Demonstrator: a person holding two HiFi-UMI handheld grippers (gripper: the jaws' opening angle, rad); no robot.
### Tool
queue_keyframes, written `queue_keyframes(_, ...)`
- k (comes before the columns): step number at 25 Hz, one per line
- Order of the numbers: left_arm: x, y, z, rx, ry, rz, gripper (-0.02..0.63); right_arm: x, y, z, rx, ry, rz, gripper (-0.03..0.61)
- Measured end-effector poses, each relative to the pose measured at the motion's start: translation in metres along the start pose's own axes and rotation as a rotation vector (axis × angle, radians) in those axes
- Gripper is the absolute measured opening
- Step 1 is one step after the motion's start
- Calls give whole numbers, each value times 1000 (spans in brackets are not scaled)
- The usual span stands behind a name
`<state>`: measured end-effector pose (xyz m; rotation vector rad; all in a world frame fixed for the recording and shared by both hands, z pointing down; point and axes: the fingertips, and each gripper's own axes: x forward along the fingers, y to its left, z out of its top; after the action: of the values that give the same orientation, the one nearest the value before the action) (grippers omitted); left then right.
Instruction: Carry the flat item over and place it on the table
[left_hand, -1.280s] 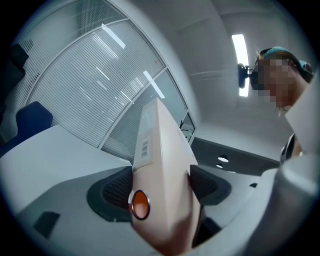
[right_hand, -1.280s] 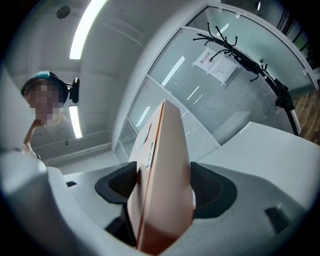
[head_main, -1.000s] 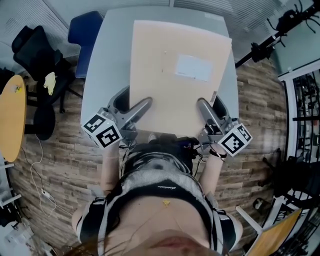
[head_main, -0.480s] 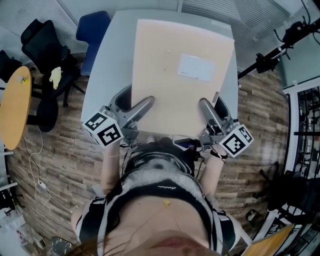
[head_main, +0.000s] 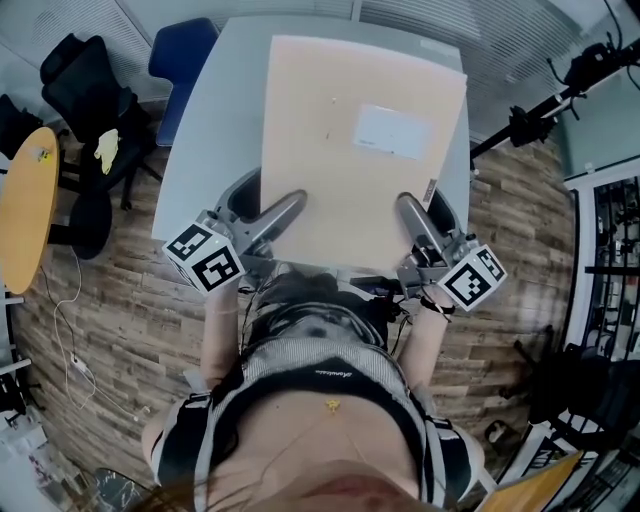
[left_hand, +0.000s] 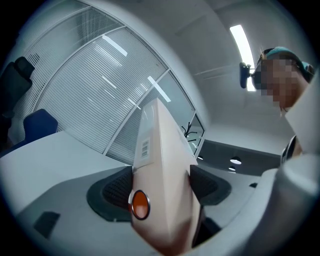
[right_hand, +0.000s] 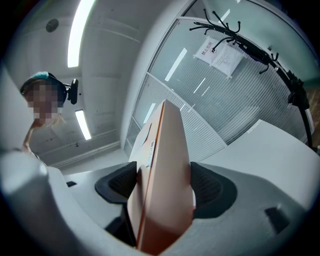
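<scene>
A large flat tan cardboard box (head_main: 360, 150) with a white label on top hangs over the grey table (head_main: 215, 120), held level by its near edge. My left gripper (head_main: 268, 222) is shut on the box's near left corner and my right gripper (head_main: 415, 225) on its near right corner. In the left gripper view the box edge (left_hand: 162, 165) stands between the dark pads (left_hand: 117, 187), with an orange dot on it. The right gripper view has the box edge (right_hand: 165, 175) clamped between both pads (right_hand: 210, 187). Whether the box touches the table I cannot tell.
A blue chair (head_main: 180, 55) stands at the table's far left and a black office chair (head_main: 85, 90) further left. A round wooden table (head_main: 25, 215) is at the left edge. A black stand (head_main: 540, 100) rises at the right. The floor is wood plank.
The box, table and both grippers keep the same pose relative to each other. The surroundings have drifted slightly in view as the person moved.
</scene>
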<state>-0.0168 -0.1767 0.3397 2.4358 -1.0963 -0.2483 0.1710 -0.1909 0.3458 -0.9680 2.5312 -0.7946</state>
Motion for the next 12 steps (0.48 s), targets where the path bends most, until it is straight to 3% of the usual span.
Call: queue_keyframes(12,14,-3,-1,13,36,-24,356,-8,-11,3,23,-31,-22,316)
